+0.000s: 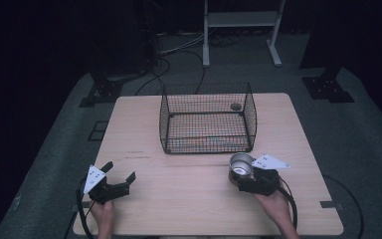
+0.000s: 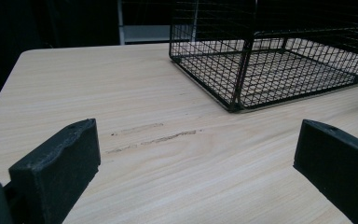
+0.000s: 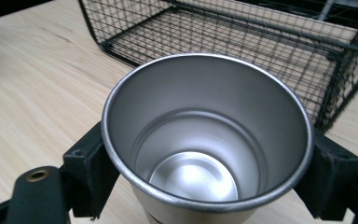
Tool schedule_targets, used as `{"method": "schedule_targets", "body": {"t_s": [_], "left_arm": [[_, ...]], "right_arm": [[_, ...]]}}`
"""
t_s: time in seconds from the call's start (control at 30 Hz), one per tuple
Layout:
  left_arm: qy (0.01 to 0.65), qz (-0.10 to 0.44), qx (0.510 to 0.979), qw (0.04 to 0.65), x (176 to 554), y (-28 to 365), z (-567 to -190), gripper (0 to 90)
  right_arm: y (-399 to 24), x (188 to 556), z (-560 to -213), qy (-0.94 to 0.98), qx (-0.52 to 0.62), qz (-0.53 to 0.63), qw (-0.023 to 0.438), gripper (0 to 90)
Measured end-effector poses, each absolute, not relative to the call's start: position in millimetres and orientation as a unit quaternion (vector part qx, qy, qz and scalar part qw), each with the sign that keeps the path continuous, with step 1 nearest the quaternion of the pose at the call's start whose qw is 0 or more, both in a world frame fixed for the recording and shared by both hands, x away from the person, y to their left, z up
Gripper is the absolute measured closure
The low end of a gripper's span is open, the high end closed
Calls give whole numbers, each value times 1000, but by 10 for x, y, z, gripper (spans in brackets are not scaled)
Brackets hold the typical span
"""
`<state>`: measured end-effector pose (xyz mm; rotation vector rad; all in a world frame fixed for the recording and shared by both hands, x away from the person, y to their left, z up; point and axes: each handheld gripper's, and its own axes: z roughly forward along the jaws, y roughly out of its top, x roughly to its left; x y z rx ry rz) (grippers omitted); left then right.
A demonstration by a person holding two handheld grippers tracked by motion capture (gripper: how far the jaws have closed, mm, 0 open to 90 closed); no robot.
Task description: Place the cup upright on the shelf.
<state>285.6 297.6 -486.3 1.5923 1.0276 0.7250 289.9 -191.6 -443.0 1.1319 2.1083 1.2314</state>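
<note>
A shiny, empty metal cup stands upright on the wooden table, in front of the right corner of a black wire basket. My right gripper is shut on the cup, with one jaw on each side of its wall. In the right gripper view the cup opens toward the camera, with the basket just beyond it. My left gripper rests open near the table's front left. In the left gripper view its jaws stand wide apart around bare wood, and the basket is ahead to the right.
A small dark round thing sits at the basket's back right. Behind the table there are white frame legs, floor cables and black stand feet. A faint scuff marks the wood.
</note>
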Motion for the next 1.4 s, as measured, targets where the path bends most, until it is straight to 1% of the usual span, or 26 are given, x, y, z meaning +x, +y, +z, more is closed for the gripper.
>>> {"method": "schedule_targets", "body": {"t_s": [0.53, 1.4], "left_arm": [[430, 303, 667, 528, 2854, 2975, -4862, 0], [430, 302, 667, 528, 2854, 2972, -4863, 0]], "right_arm": [[-1830, 3015, -4091, 781, 375, 462, 192, 179], [-1698, 3232, -3639, 800, 343, 452, 197, 179]]}}
